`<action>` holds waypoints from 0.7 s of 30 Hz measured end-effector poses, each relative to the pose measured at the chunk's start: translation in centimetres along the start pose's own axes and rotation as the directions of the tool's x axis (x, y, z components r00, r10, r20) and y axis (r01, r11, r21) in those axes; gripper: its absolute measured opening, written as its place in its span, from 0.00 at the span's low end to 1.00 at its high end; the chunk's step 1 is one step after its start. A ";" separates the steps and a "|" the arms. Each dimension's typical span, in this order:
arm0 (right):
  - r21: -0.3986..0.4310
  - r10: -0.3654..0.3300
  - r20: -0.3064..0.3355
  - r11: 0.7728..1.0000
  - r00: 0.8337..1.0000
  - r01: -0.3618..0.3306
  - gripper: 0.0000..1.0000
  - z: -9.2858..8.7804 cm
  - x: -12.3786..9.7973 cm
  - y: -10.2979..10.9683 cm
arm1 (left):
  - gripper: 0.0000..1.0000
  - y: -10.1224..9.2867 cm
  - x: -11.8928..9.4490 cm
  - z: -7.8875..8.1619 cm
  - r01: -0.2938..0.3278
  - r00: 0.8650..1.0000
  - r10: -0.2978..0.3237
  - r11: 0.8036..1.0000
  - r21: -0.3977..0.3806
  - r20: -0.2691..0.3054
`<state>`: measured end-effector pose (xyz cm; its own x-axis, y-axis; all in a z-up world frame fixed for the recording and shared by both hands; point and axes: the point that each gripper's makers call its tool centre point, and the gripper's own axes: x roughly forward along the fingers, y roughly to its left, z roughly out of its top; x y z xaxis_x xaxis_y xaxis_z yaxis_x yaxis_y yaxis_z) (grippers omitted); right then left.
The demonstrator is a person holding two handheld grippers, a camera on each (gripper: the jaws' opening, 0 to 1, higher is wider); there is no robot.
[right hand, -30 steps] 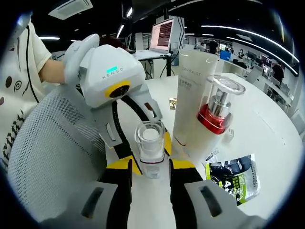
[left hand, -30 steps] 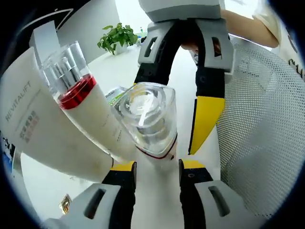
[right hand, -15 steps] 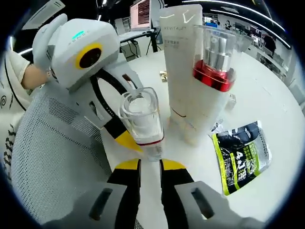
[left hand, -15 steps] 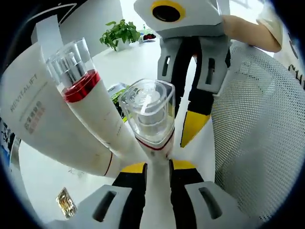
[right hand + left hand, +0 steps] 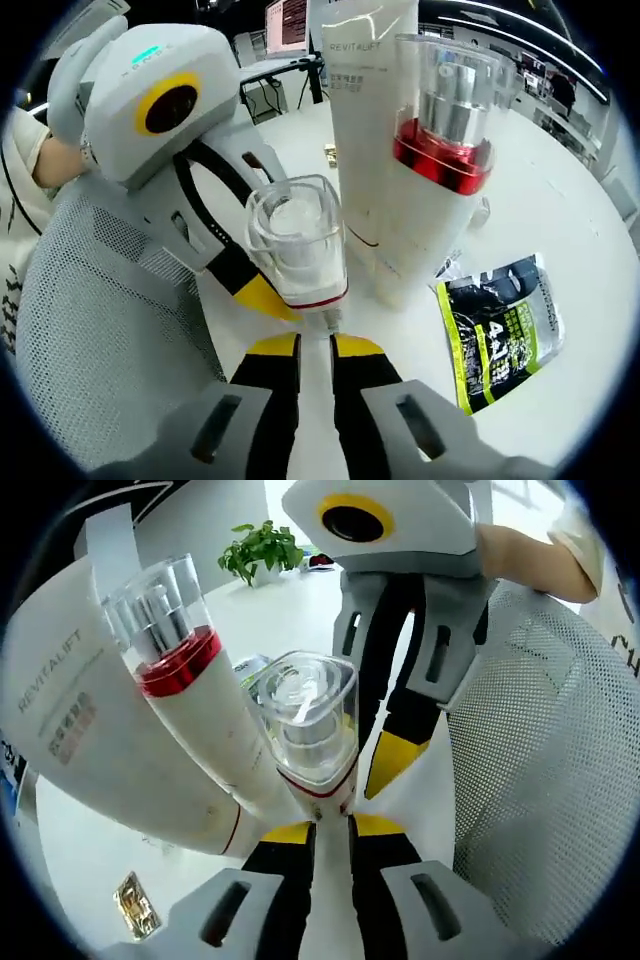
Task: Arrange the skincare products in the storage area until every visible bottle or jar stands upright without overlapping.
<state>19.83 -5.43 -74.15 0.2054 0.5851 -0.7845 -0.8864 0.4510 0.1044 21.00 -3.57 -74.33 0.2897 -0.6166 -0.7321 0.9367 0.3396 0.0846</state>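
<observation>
A small bottle with a clear square cap (image 5: pixel 305 720) (image 5: pixel 297 240) stands on the white table between my two grippers, which face each other. My left gripper (image 5: pixel 330 830) has its jaws drawn in tight on the bottle's narrow base. My right gripper (image 5: pixel 315 345) is closed on the same base from the opposite side. In each view the other gripper's yellow pad ends at that base. Right beside the bottle stand a pump bottle with a red ring (image 5: pixel 175 660) (image 5: pixel 440 150) and a tall white tube marked REVITALIFT (image 5: pixel 70 730) (image 5: pixel 365 90), both upright and touching each other.
A white mesh basket (image 5: pixel 540 780) (image 5: pixel 100 330) lies close beside the bottles. A black and green sachet (image 5: pixel 500 330) rests flat on the table near the pump bottle. A small gold packet (image 5: pixel 135 905) and a potted plant (image 5: pixel 262 550) sit farther off. A person's hand (image 5: pixel 525 560) holds the right gripper.
A second ago both pairs of jaws stood open around the small bottle; they have since closed in on its base. Both views have drawn nearer to the bottles.
</observation>
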 end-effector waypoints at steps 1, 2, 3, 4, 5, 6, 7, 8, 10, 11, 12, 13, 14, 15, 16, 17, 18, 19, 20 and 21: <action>0.001 -0.001 0.003 1.000 1.000 0.001 0.11 0.1 0.0 -0.1 | 0.13 0.1 0.0 0.0 -0.003 1.000 0.003 1.000 0.000 0.000; 0.005 0.001 0.003 1.000 1.000 -0.001 0.11 0.1 0.1 -0.1 | 0.13 0.3 0.0 0.0 -0.009 1.000 0.009 1.000 -0.003 -0.001; 0.005 0.004 0.000 1.000 1.000 -0.004 0.11 0.1 0.1 0.0 | 0.13 0.3 0.1 0.0 -0.012 1.000 0.012 1.000 -0.005 -0.001; 0.004 0.005 -0.001 1.000 1.000 -0.005 0.11 0.1 0.1 0.0 | 0.12 0.3 0.1 0.1 -0.012 1.000 0.012 1.000 -0.009 -0.001; 0.001 0.003 0.000 1.000 1.000 -0.003 0.12 0.2 0.2 0.0 | 0.12 0.3 0.1 0.1 -0.016 1.000 0.016 1.000 -0.016 -0.002; -0.002 0.003 0.000 1.000 1.000 -0.003 0.12 0.2 0.3 -0.1 | 0.12 0.4 0.1 0.2 -0.018 1.000 0.018 1.000 -0.014 0.001; 0.000 0.002 0.001 1.000 1.000 -0.002 0.12 0.3 0.3 -0.1 | 0.13 0.4 0.2 0.2 -0.018 1.000 0.018 1.000 -0.014 0.002; -0.001 -0.001 -0.001 1.000 1.000 0.001 0.12 0.3 0.4 -0.2 | 0.13 0.4 0.3 0.2 -0.019 1.000 0.019 1.000 -0.015 0.000; -0.001 -0.003 -0.004 1.000 1.000 0.003 0.11 0.3 0.4 -0.4 | 0.13 0.5 0.3 0.2 -0.019 1.000 0.019 1.000 -0.009 -0.003; 0.003 -0.006 -0.001 1.000 1.000 0.006 0.11 0.3 0.4 -0.5 | 0.13 0.5 0.3 0.2 -0.019 1.000 0.019 1.000 -0.009 -0.004; 0.006 -0.008 0.001 1.000 1.000 0.008 0.11 0.4 0.4 -0.5 | 0.12 0.6 0.4 0.2 -0.019 1.000 0.019 1.000 -0.008 -0.005; 0.009 -0.009 0.002 1.000 1.000 0.009 0.11 0.4 0.4 -0.6 | 0.12 0.6 0.4 0.2 -0.020 1.000 0.020 1.000 -0.009 -0.005; 0.014 -0.015 0.004 1.000 1.000 0.014 0.11 0.5 0.4 -0.8 | 0.12 0.6 0.4 0.2 -0.021 1.000 0.021 1.000 -0.011 -0.005; 0.014 -0.026 0.008 1.000 1.000 0.026 0.11 0.5 0.4 -1.1 | 0.12 0.7 0.4 0.2 -0.024 1.000 0.024 1.000 -0.015 -0.007; 0.014 -0.027 0.009 1.000 1.000 0.027 0.11 0.6 0.4 -1.2 | 0.11 0.7 0.5 0.2 -0.023 1.000 0.023 0.999 -0.023 -0.009; 0.017 -0.024 0.010 1.000 1.000 0.024 0.11 0.6 0.4 -1.3 | 0.11 0.9 0.5 0.2 -0.030 1.000 0.029 0.998 -0.047 -0.008; 0.018 -0.029 0.013 0.999 0.999 0.029 0.11 0.7 0.5 -1.5 | 0.11 1.0 0.6 0.2 -0.034 0.999 0.034 0.998 -0.049 -0.006; 0.017 -0.033 0.015 0.999 0.999 0.033 0.11 0.7 0.5 -1.6 | 0.11 1.1 0.6 0.3 -0.041 0.999 0.040 0.998 -0.047 -0.005; 0.018 -0.034 0.015 0.999 0.999 0.034 0.10 0.7 0.6 -1.6 | 0.11 1.2 0.6 0.3 -0.044 0.999 0.044 0.998 -0.045 -0.005; 0.022 -0.034 0.014 0.999 0.999 0.034 0.09 0.7 0.6 -1.7 | 0.11 1.3 0.6 0.3 -0.052 0.999 0.052 0.998 -0.045 -0.006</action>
<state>21.75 -5.36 -74.35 0.2413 0.5787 -0.7791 -0.8698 0.4850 0.0909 22.46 -3.74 -74.45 0.3369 -0.5941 -0.7304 0.9106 0.4027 0.0925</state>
